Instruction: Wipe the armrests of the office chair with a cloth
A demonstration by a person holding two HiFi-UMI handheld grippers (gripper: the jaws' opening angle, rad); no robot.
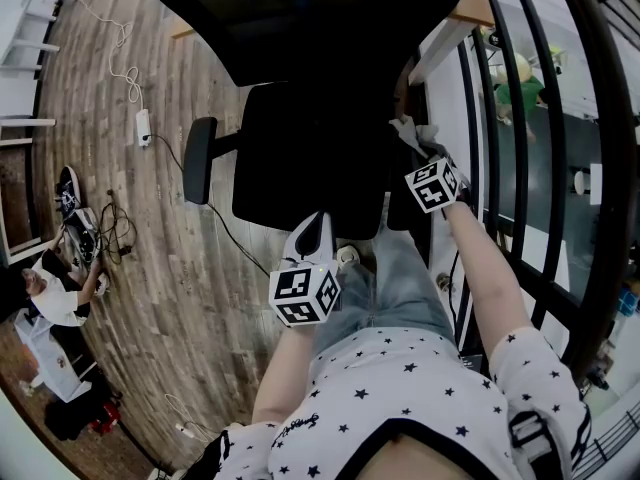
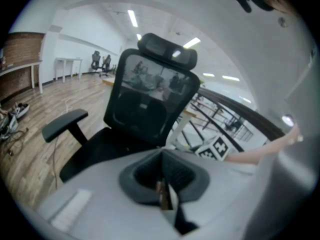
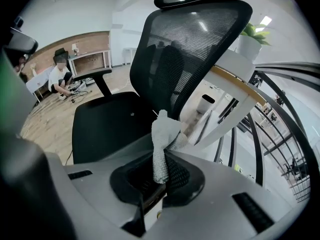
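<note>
My right claw point(image 1: 417, 146) was closed tight on the grey cloth point(image 3: 163, 136), and a bunched twist of it stood up out of the jaws. I held it at the right side of the office chair point(image 1: 310, 158), just beside the seat's edge and close to the white table point(image 3: 235, 86). The right armrest lay somewhere in the dark patch under that claw. I could not make it out cleanly, nor tell whether the cloth was touching it. My left claw point(image 1: 315, 231) was closed on nothing, its jaws pressed together, and it hung low in front of the seat, well apart from the left armrest point(image 1: 199, 160), which stuck out on the far side with nothing near it. I judged that I was at the right armrest's turn, either about to begin the wipe or barely into it. The next move called for lowering the cloth until its loose end flattened on the pad, then dragging it along the pad's length with steady pressure. Bunched as it was, only a small face of it would have rubbed. After that, the left armrest waited.
</note>
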